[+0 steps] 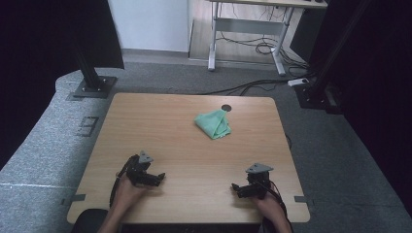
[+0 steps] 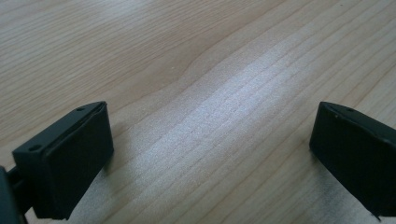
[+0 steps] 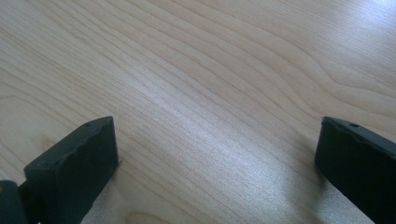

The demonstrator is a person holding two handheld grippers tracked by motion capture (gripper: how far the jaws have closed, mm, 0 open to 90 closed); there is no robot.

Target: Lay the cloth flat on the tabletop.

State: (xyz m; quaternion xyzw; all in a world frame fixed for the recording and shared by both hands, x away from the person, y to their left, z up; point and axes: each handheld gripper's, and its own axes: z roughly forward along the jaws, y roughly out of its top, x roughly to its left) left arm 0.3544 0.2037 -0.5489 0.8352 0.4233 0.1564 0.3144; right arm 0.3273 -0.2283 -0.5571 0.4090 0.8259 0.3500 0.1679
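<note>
Two sets of tongs rest low at the near edge of the counter (image 1: 145, 121), both with jaws spread wide and nothing between them. Left tongs (image 1: 154, 177) sit at about 7 o'clock from the counter's centre, right tongs (image 1: 239, 189) at about 5 o'clock. Each gripper view looks along its own black jaws onto bare wood grain: left tongs (image 2: 210, 154), right tongs (image 3: 217, 163).

Green cloth (image 1: 214, 124) lies crumpled in a loose, roughly folded heap at about 1 o'clock from centre, just short of the dark round cable hole (image 1: 226, 108) near the far edge. Well apart from both tongs; the right pair is somewhat the nearer.

Handling, as judged: soft, light, limp fabric. It will not hold shape, will drape and trail when lifted, and may drag or unfold if pulled sideways. No risk of breakage. Slip is unlikely once pinched, but a shallow bite may catch only the top layer. Best hold looks to be a raised fold or the peaked corner at the heap's 12 o'clock end, pinched from above with pads closing across the ridge.

Pose: both hands come in from 6 o'clock, forearms on or near the counter edge. Left hand (image 1: 127, 190) angles its tongs toward 3 o'clock; right hand (image 1: 266, 204) angles its tongs toward 9 o'clock, so the two face inward. Grey plates up.
</note>
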